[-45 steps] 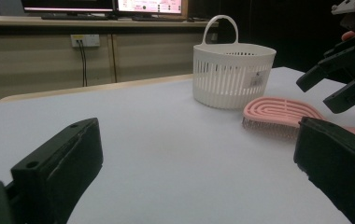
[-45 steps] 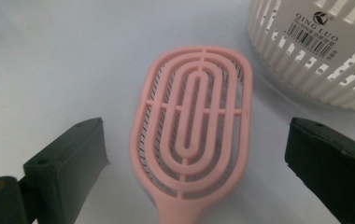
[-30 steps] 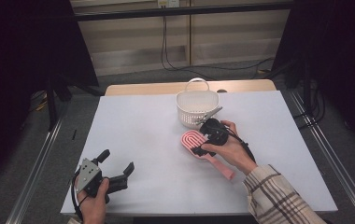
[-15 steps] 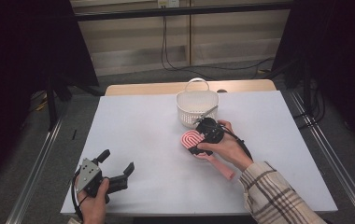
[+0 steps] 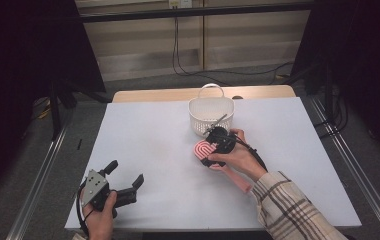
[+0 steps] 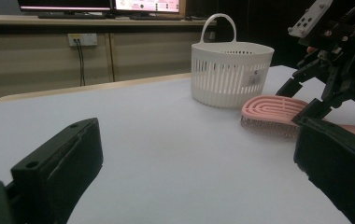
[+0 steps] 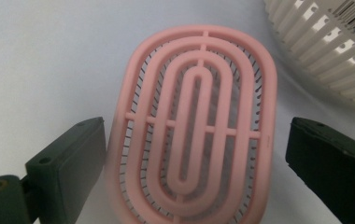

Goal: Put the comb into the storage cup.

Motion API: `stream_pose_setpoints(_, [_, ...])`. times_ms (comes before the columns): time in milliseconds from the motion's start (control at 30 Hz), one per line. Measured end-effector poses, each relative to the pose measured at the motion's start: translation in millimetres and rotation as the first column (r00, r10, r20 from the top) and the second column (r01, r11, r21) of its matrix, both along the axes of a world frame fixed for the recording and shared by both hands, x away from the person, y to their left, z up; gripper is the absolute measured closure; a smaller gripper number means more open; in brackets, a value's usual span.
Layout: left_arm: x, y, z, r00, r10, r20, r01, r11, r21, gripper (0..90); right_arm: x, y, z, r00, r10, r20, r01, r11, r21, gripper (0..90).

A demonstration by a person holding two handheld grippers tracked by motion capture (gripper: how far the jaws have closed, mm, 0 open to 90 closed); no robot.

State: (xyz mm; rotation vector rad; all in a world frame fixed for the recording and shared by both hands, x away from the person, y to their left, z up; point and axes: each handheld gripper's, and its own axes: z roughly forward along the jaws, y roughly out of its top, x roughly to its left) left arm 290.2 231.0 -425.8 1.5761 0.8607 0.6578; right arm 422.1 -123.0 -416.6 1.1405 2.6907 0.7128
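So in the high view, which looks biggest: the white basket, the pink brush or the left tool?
1. White slotted plastic basket, clearly largest.
2. Black left tool and pink oval plastic brush: unsure. The tool is nearer the camera, and the brush partly hidden.

A white table [image 5: 143, 145] is filling the middle of the high view; a white basket [image 5: 211, 116] is standing on it, upper centre; a pink brush [image 5: 203, 149] is lying bristles down just below the basket, near it.
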Motion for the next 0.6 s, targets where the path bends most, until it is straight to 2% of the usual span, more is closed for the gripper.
stream_pose_setpoints(233, [-0.1,0.1,0.0,1.0,0.0,0.0,0.0,1.0,0.002,1.5,1.0,2.3,-3.7,0.9999,0.013,-0.005,-0.013,1.0,-0.028,5.3])
stream_pose_setpoints(267, [-0.1,0.2,0.0,1.0,-0.002,-0.002,0.002,1.0,0.004,1.5,1.5,2.7,-5.3,0.9998,-0.007,-0.017,0.006,1.0,-0.026,4.5])
stream_pose_setpoints(600, [0.0,0.2,0.0,1.0,-0.003,-0.002,0.003,1.0,0.004,1.5,3.3,6.4,-7.9,0.9988,-0.026,-0.042,0.024,0.999,-0.047,4.7])
